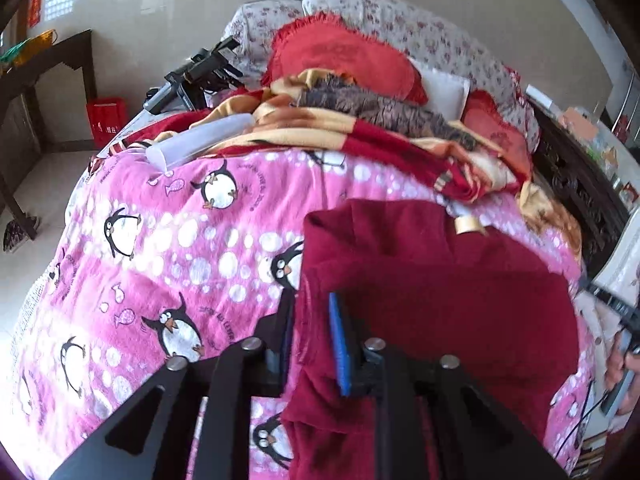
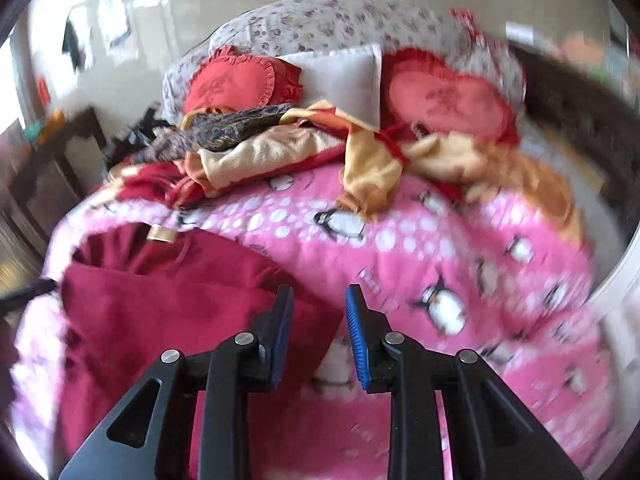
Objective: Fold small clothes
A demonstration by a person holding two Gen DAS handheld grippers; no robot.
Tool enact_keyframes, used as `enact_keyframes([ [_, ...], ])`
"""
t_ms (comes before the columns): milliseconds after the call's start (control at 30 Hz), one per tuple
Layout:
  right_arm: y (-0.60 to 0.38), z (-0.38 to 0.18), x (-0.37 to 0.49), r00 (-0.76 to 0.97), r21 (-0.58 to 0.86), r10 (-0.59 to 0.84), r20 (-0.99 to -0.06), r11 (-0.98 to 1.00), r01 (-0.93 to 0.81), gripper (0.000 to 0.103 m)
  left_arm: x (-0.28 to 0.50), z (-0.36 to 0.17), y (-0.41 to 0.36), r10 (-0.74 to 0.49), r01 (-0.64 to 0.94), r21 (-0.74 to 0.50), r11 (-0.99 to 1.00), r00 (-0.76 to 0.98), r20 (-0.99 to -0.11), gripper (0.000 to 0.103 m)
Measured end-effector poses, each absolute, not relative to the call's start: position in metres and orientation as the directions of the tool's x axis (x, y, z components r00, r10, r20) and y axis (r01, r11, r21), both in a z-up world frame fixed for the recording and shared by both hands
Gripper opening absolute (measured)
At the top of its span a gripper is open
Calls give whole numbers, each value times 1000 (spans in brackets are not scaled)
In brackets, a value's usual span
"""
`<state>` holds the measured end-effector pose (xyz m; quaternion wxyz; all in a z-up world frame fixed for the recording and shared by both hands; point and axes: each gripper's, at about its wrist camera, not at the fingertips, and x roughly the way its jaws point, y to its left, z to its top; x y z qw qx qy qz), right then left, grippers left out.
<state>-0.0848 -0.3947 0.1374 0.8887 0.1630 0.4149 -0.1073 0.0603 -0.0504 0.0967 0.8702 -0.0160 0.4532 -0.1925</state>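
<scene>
Softly napped, the dark red garment [image 1: 440, 280] lies folded on the bed, on a fleecy pink penguin blanket [image 1: 160, 220] dotted with white circles. Its folded edge runs straight across, with a gold label near the collar. The left gripper [image 1: 308, 320] has its fingers [image 1: 339, 344] a little apart, black with ribbed blue pads, and the garment's left edge bunches up between them; whether the pads press it I cannot tell. The right gripper [image 2: 320, 320] hangs just past the garment's right edge, its fingers [image 2: 358, 340] parted with nothing between them. Beyond, a rumpled red-and-yellow blanket [image 1: 360, 128] and frilled red heart cushions [image 2: 448, 96] crowd the bed's head. Open pink blanket spreads to both sides.
</scene>
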Motion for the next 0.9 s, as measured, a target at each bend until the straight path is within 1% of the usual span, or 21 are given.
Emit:
enact_keyframes([
  [33, -395, 133, -83, 626, 225, -31, -780, 918, 327, 5, 60, 96, -52, -353, 322, -206, 924, 513, -783, 28],
  [67, -393, 127, -80, 619, 235, -18, -785, 917, 324, 6, 59, 93, -55, -350, 325, -201, 924, 508, -787, 30],
  [133, -381, 113, -72, 587, 191, -12, -810, 940, 282, 6, 57, 84, -63, -335, 338, -178, 924, 489, -806, 30],
  [167, -374, 103, -69, 561, 114, -59, -825, 956, 269, 6, 55, 79, -68, -329, 349, -169, 922, 472, -818, 30],
  [200, -367, 92, -67, 523, -32, -180, -833, 960, 280, 6, 54, 71, -71, -318, 363, -155, 919, 447, -836, 30],
  [233, -367, 88, -69, 524, -56, -203, -827, 957, 283, 9, 53, 64, -74, -294, 371, -131, 919, 426, -855, 30],
  [300, -373, 92, -79, 539, 3, -177, -824, 948, 317, 9, 49, 60, -74, -272, 377, -100, 921, 435, -859, 30],
  [400, -372, 112, -93, 564, 33, -183, -806, 936, 350, 9, 48, 65, -67, -286, 370, -116, 922, 448, -847, 30],
  [500, -352, 136, -109, 646, 107, -91, -758, 960, 260, 9, 51, 68, -64, -299, 341, -143, 929, 464, -834, 37],
  [567, -332, 140, -112, 653, 106, -46, -756, 976, 192, 9, 52, 66, -66, -297, 340, -142, 930, 462, -836, 38],
  [633, -313, 132, -112, 633, 87, -16, -774, 988, 131, 9, 54, 59, -69, -276, 336, -121, 934, 462, -843, 38],
  [700, -305, 115, -113, 590, 43, -29, -807, 993, 107, 8, 56, 50, -70, -263, 328, -118, 937, 444, -857, 40],
  [767, -308, 92, -116, 528, -51, -120, -841, 988, 143, 2, 57, 39, -69, -261, 321, -124, 939, 428, -865, 50],
  [800, -314, 81, -118, 500, -77, -150, -853, 983, 164, 2, 57, 37, -68, -260, 320, -123, 939, 433, -863, 52],
  [833, -323, 74, -123, 495, -52, -139, -857, 981, 186, 2, 57, 37, -67, -260, 320, -121, 940, 435, -862, 55],
  [900, -338, 73, -130, 509, 37, -84, -857, 974, 223, 5, 57, 40, -63, -269, 317, -135, 939, 431, -862, 55],
])
